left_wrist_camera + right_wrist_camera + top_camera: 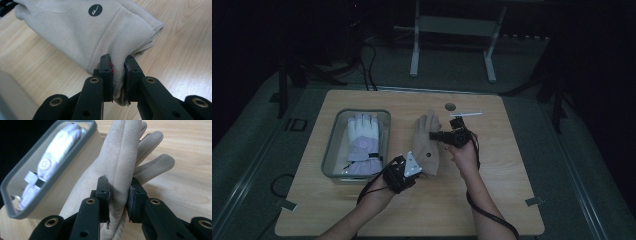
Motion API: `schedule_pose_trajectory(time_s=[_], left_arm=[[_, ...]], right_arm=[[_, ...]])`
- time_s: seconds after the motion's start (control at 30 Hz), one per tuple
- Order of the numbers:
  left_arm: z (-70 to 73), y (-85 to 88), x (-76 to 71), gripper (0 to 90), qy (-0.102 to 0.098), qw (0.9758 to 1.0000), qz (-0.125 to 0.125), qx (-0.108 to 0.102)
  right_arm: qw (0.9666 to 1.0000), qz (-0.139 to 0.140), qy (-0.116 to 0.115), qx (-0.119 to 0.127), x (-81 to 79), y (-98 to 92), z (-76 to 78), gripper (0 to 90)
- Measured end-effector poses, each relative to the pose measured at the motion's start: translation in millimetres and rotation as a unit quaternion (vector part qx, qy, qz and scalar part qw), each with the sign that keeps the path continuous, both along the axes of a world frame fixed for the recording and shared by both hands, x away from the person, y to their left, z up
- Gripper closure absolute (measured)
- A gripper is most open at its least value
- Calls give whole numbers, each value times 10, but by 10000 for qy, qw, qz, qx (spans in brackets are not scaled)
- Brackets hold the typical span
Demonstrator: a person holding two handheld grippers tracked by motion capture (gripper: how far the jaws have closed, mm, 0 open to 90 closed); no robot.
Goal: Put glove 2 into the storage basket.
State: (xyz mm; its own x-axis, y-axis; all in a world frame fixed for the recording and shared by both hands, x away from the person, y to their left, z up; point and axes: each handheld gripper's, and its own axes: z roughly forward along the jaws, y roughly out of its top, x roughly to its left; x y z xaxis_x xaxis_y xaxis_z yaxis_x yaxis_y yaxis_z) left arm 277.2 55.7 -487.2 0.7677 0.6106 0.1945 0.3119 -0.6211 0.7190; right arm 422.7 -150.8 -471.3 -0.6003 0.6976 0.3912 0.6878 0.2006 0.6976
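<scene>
A beige fleece glove with a small dark round logo lies in the middle of the wooden table, fingers toward the far side. My left gripper is shut on the glove's cuff corner, the fabric pinched between its pads. At the finger end, my right gripper is shut on the glove's side edge, and that fabric stands up between the jaws. A white glove lies inside a grey tray left of the beige glove.
A round hole and a thin white stick lie near the table's far edge. The tray stands close to the left of the beige glove. A metal frame stands on the floor beyond the table.
</scene>
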Motion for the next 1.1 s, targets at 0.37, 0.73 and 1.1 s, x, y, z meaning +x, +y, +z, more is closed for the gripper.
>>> schedule_pose_trajectory(time_s=[0.37, 0.73, 1.1], left_arm=[[173, 203, -22, 799, -165, 9998, 93, 80], [246, 443, -48, 799, -198, 9992, 355, -10], [317, 603, -78, 799, -371, 9979, 508, 120]], right_arm=[[9996, 159, -217, 61, -9, 179, 259, 753], [9991, 296, -289, -40, 40, 442, 353, 813], [9986, 419, -329, -32, 72, 657, 450, 828]])
